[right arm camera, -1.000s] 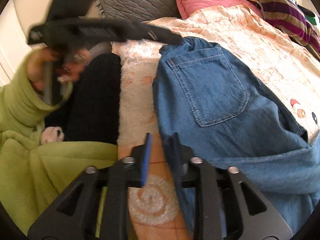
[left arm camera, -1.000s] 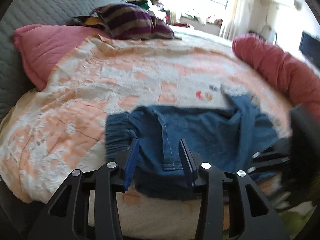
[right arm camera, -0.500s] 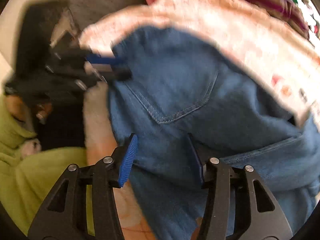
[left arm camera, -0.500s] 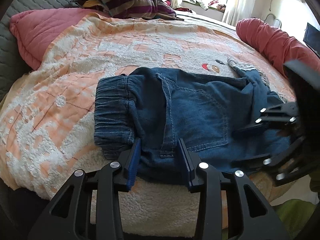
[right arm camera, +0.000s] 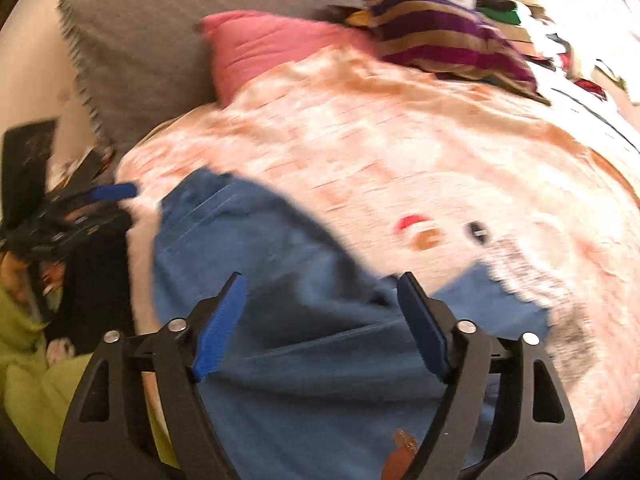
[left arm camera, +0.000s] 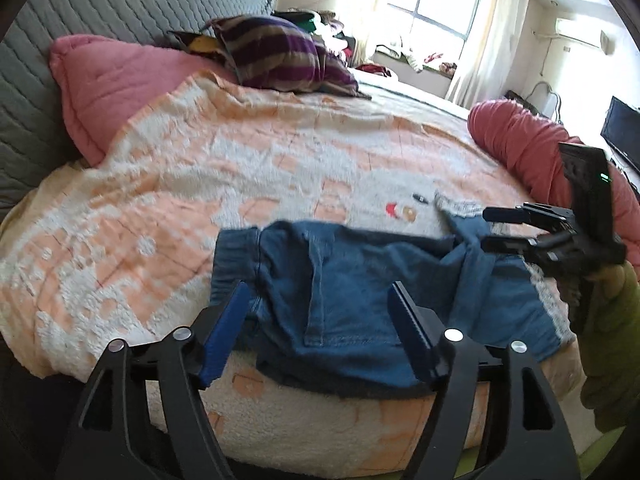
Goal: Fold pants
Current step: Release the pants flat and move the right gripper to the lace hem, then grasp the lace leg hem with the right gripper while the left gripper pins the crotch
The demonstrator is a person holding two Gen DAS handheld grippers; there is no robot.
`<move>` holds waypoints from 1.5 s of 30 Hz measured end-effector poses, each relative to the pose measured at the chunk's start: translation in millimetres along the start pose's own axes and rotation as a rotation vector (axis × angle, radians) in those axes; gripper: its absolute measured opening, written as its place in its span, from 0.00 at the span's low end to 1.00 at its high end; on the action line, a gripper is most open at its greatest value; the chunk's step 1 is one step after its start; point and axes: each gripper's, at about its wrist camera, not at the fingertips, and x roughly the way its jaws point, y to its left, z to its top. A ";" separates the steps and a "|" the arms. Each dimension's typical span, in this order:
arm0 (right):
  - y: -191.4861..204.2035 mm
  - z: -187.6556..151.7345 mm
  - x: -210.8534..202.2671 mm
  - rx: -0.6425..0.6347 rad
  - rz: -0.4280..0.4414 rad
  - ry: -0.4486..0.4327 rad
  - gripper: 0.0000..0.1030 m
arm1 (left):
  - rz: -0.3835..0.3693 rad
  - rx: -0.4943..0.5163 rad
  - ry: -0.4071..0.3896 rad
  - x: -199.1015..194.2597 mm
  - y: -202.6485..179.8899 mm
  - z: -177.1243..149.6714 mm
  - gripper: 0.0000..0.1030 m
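Blue denim pants (left arm camera: 360, 280) lie folded on the orange and white blanket (left arm camera: 200, 184), close to the bed's front edge. My left gripper (left arm camera: 317, 292) hovers over their near edge. Its jaws are opening wide, and its blue pads (left arm camera: 224, 332) press on nothing. In the right wrist view, the right gripper (right arm camera: 322, 280) hangs above the pants (right arm camera: 280, 320), jaws opening too, with the cloth below and not pinched. The right gripper (left arm camera: 496, 229) also shows at the pants' right end. The left gripper (right arm camera: 116, 206) shows at their left end.
A pink pillow (left arm camera: 108, 84) and a striped pillow (left arm camera: 276, 56) lean on the grey quilted headboard (left arm camera: 80, 12). A red bolster (left arm camera: 528, 148) lies along the right side. A green sleeve (left arm camera: 612, 320) holds the right gripper. Bare blanket stretches beyond the pants.
Both grippers have spread their jaws wide and let go of the denim. The right one swung up and along the pants; the left one drew back and rose a little.
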 end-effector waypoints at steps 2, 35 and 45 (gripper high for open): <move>-20.8 7.4 -0.4 0.039 -0.019 0.005 0.75 | -0.023 0.009 -0.003 -1.1 -9.2 7.6 0.71; -150.9 37.4 125.6 0.083 -0.083 0.303 0.18 | -0.246 0.168 0.320 143.1 -125.1 -20.6 0.20; -166.2 43.2 47.0 0.179 -0.069 0.069 0.07 | -0.259 0.176 0.304 137.0 -127.0 -18.6 0.18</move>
